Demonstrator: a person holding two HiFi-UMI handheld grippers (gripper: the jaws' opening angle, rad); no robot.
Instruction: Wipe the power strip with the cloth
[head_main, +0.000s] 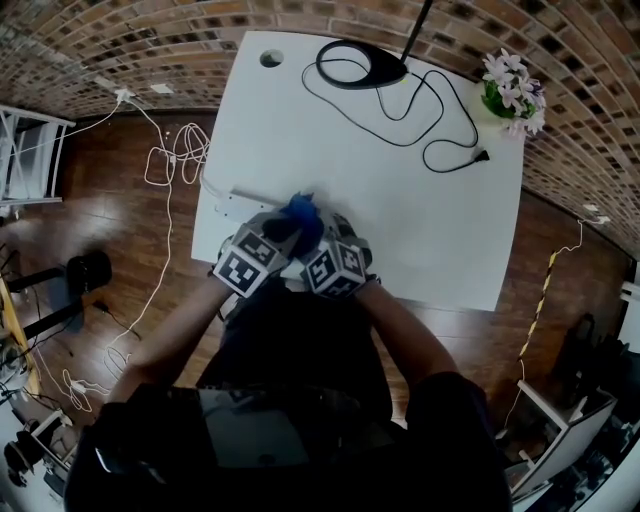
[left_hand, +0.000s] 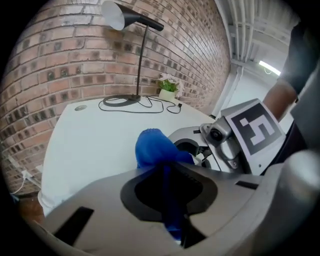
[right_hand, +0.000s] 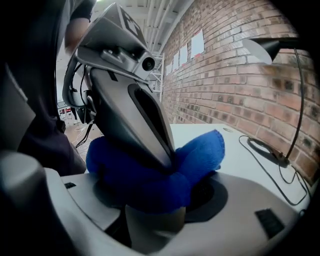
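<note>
Evidently a regrip before wiping: left gripper (left_hand: 169, 200) pinches the cloth (left_hand: 152, 147); right gripper (right_hand: 155, 205) stands wide around its wad (seemingly unpressed). Next: clamp right, approach power strip (head_main: 240, 199).

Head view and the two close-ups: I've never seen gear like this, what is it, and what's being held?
A person holds a two-jaw gripper in each hand; the marked cubes belong to them. The head view looks down from the person's head; each close-up comes from a camera on one gripper. On the white table lie a white power strip, a lamp's base and potted flowers. The left gripper is clamped on a blue cloth. On the right gripper the jaws stand wide around its bunched part; whether they squeeze is unclear.
</note>
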